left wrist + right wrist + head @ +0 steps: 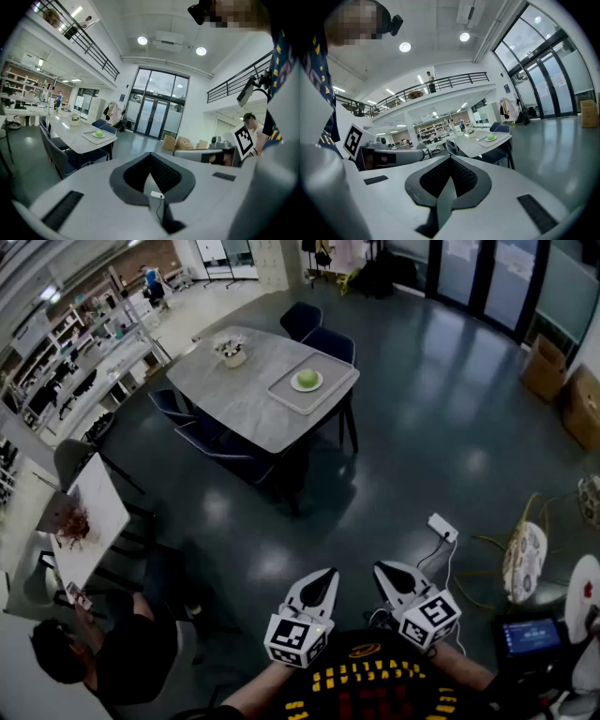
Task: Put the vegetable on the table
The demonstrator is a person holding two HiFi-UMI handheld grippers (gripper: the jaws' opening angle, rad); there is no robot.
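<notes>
A round green vegetable (307,380) lies on a white plate in a grey tray (284,391) on the far end of the grey table (234,399). I see it small and distant in the left gripper view as the green vegetable (99,134) and in the right gripper view as the green vegetable (491,137). My left gripper (327,575) and right gripper (382,568) are held close to the person's body, over the floor and far from the table. Both are shut and hold nothing, with the left gripper (151,154) and right gripper (451,157) tips touching.
Dark blue chairs (319,334) ring the table, and a flower pot (231,352) stands on it. A white power strip (442,527) with a cable lies on the floor just ahead. Cardboard boxes (562,381) sit at the right. A seated person (103,652) is at a small table, lower left.
</notes>
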